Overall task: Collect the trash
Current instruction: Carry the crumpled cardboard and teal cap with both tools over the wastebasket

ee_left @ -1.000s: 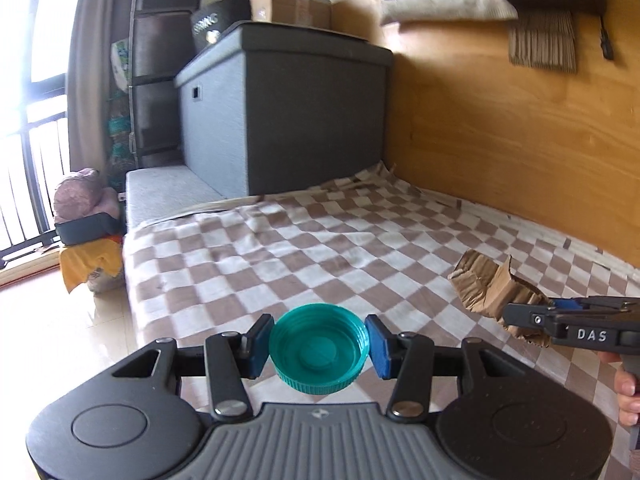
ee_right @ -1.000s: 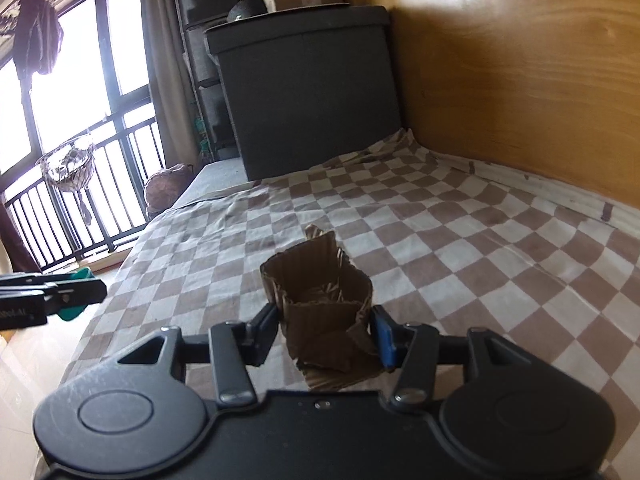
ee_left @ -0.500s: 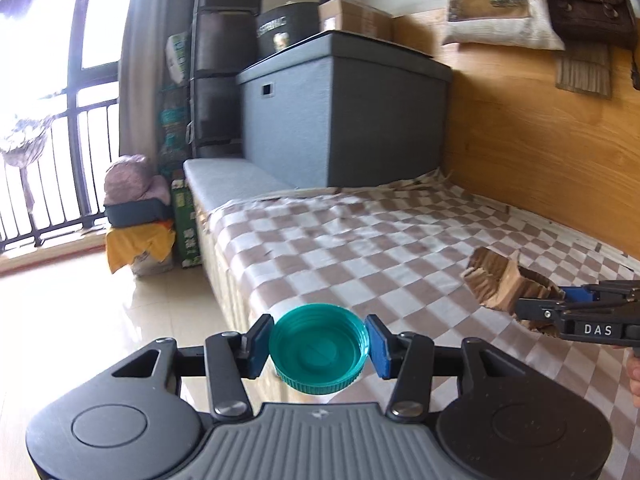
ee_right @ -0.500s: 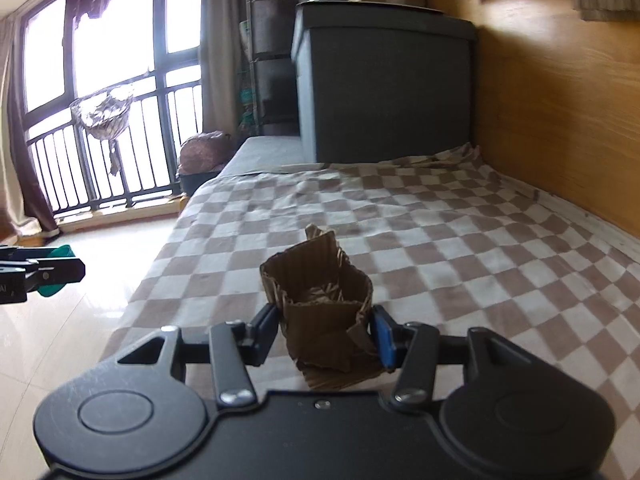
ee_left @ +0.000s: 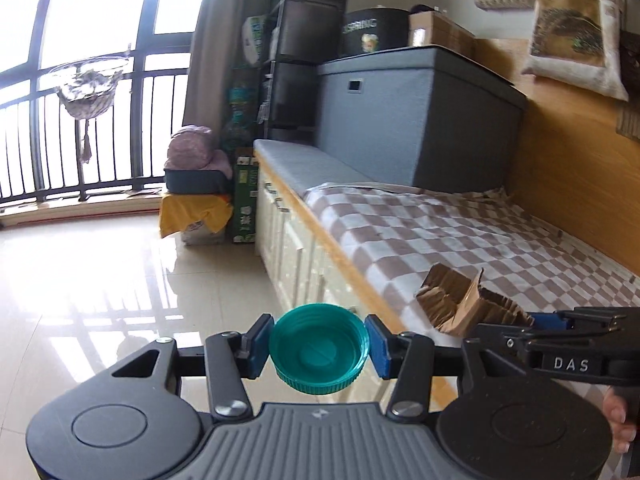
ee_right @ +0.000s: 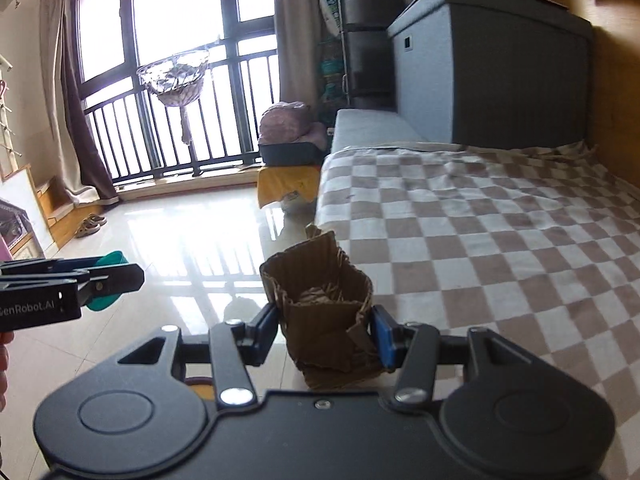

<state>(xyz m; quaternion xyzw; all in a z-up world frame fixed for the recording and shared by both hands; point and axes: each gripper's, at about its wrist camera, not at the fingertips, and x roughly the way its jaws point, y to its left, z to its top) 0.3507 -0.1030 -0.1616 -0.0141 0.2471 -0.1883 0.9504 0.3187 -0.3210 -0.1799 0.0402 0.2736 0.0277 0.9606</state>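
Observation:
My left gripper is shut on a round teal plastic lid, hollow side up, held over the shiny tiled floor just off the bed's edge. My right gripper is shut on a crumpled piece of brown corrugated cardboard, held above the near corner of the checkered bed. In the left wrist view that cardboard and the right gripper show at the right. In the right wrist view the left gripper with the teal lid shows at the left.
A bed with a brown-and-white checkered cover lies to the right along a wooden wall. A grey storage box stands at its far end. A yellow-draped stack with a dark tray sits on the glossy floor by the balcony railing.
Both grippers have swung leftward, off the middle of the bed toward its edge and the tiled floor. The lid and the cardboard stay gripped as before.

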